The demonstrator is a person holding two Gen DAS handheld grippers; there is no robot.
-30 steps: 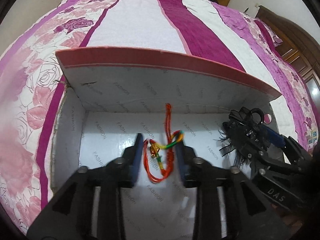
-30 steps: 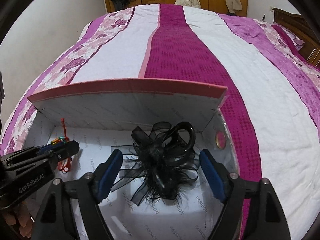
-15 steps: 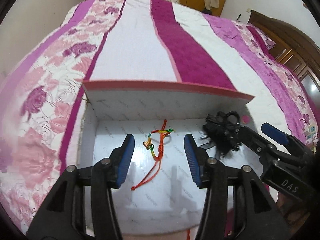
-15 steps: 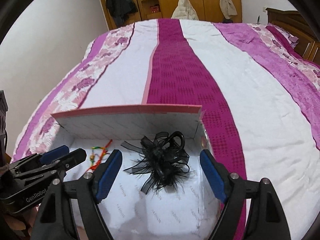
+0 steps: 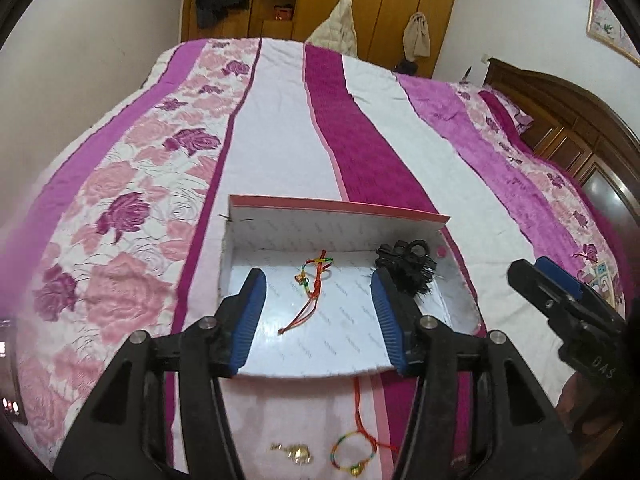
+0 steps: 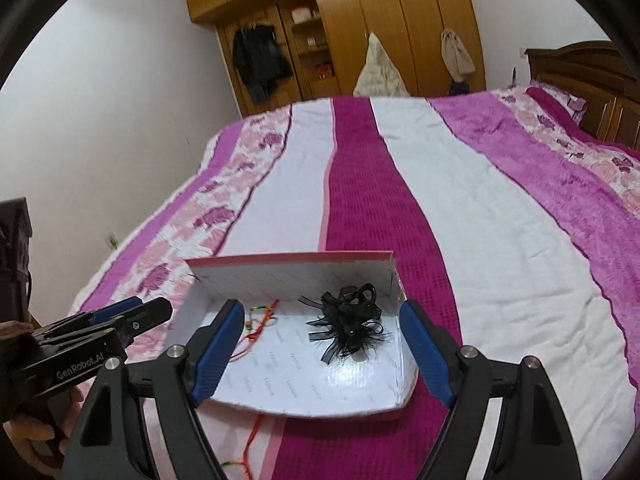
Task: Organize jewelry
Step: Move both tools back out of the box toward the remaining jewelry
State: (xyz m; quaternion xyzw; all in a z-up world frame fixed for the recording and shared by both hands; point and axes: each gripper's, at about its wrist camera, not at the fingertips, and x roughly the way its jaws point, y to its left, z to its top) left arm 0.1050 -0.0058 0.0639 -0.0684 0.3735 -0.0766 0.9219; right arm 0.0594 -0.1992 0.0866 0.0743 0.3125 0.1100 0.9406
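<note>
A white box with a pink rim point(image 5: 336, 206) lies open on the bed. Inside it, a red cord bracelet with coloured beads point(image 5: 314, 292) lies left of a black feathered hair clip point(image 5: 408, 268). My left gripper point(image 5: 318, 320) hovers above the box's near edge. Its jaws are opening, and nothing is held between them. In the right wrist view, my right gripper point(image 6: 320, 348) stands open above the box point(image 6: 288, 259), well clear of the hair clip point(image 6: 348, 320) and the bracelet point(image 6: 260, 320). The left gripper point(image 6: 150, 310) shows at the left there.
On the bedspread in front of the box lie a second beaded cord bracelet point(image 5: 356, 452) and a small gold piece point(image 5: 296, 454). The right gripper point(image 5: 530, 270) reaches in from the right. A wooden headboard point(image 5: 560, 112) and a wardrobe point(image 6: 360, 20) stand beyond the bed.
Both grippers have lifted up and back out of the box. The left jaws have widened, and the bracelet now lies free on the box floor. The hair clip stays in place.
</note>
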